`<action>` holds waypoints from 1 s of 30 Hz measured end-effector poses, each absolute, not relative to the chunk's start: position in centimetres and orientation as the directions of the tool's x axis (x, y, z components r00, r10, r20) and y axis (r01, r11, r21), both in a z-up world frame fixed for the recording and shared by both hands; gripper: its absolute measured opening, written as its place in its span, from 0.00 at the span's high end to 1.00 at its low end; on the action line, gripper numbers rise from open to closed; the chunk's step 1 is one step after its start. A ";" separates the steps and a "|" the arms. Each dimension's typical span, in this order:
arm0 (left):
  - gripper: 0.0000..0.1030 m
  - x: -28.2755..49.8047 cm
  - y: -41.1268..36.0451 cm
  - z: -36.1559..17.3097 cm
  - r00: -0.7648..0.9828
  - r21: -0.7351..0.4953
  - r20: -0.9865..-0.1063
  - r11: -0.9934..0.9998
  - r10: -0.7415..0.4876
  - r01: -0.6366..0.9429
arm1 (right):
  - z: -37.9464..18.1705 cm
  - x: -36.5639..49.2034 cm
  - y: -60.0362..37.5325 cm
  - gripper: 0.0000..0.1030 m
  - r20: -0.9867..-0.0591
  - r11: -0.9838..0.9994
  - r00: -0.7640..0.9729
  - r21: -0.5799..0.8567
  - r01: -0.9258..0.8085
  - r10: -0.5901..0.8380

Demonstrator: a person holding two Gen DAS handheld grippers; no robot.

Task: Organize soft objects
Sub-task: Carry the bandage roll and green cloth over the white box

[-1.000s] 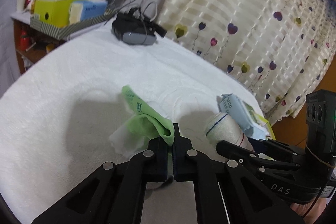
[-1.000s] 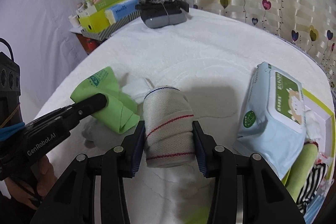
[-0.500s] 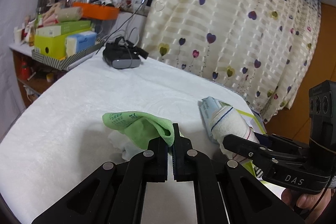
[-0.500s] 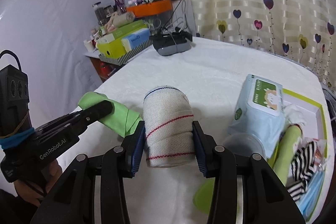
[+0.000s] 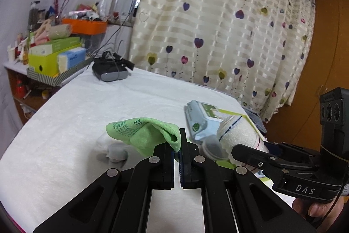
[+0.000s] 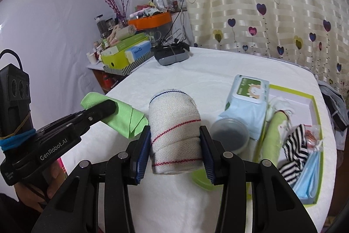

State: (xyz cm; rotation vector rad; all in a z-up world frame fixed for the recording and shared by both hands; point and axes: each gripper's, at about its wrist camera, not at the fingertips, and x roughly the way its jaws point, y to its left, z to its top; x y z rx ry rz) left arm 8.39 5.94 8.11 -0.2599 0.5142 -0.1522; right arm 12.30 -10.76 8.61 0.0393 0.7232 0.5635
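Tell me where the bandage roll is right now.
The bandage roll sits clamped in the right gripper, centre of the right wrist view, above the white bed, with the green cloth to its left and the wipes pack to its right.

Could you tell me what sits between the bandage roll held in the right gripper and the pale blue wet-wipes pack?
In the right wrist view, a round clear plastic tub sits between the white bandage roll and the wipes pack.

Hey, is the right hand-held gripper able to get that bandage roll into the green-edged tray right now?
Probably yes. The right hand-held gripper grips the bandage roll, and the tray lies open to its right. The wipes pack and lidded tub crowd the near edge, so lifting over them looks necessary.
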 end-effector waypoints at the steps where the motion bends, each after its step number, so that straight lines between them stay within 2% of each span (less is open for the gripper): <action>1: 0.97 8.2 5.7 8.2 0.861 -0.280 -0.463 0.956 -0.210 0.082 | 8.6 12.1 -11.1 0.57 -0.613 0.853 0.611 0.225 -0.471 0.500; 30: 0.97 6.7 -0.7 10.4 0.846 -0.232 -0.437 0.947 -0.306 0.222 | 10.4 8.8 -16.4 0.57 -0.561 0.883 0.685 0.234 -0.406 0.464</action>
